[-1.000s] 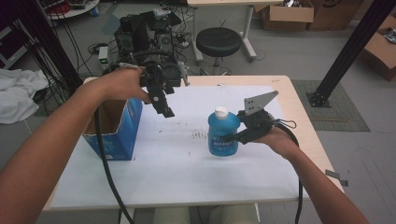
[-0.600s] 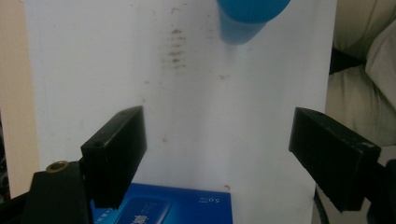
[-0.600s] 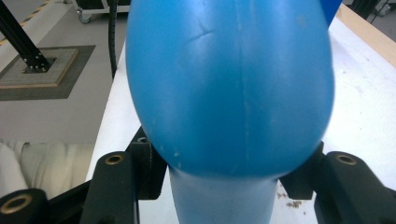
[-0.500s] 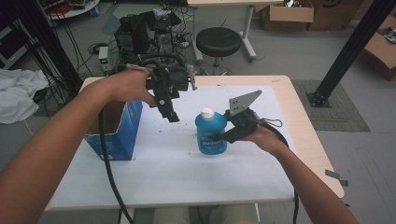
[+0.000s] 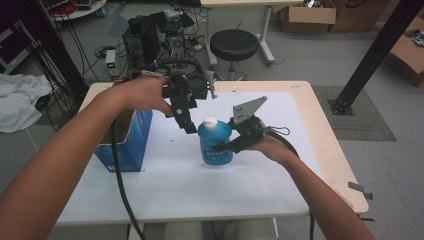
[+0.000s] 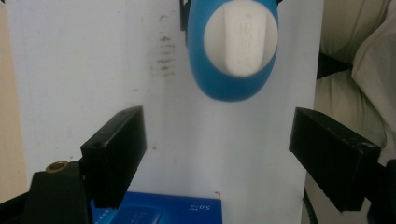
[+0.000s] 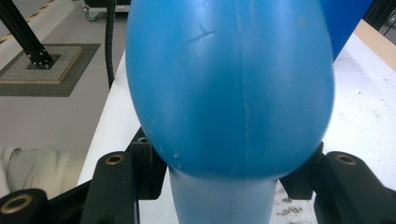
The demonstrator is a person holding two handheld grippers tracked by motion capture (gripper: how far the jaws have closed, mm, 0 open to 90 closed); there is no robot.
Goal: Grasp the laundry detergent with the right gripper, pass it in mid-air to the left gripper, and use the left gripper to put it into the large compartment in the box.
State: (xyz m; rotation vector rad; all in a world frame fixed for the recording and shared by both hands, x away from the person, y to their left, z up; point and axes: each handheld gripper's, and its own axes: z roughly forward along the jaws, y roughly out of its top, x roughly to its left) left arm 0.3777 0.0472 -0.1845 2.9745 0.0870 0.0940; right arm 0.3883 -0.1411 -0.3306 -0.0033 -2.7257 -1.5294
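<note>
Right gripper (image 5: 235,145), fingers clamped on the bottle (image 5: 216,142), has carried it toward mid-worktop under the open-fingered left gripper (image 5: 189,126), cap within reach.

Smooth, glossy blue plastic on the bottle (image 7: 229,84), with a matt white cap (image 6: 241,37). Matt black plastic on the tongs (image 6: 229,158) (brass-looking inserts). Light wood edging the counter (image 5: 325,125); printed blue cardboard for the box (image 5: 125,145).

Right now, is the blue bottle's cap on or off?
On. The white cap sits on the blue bottle, seen from above between the open left tongs.
</note>
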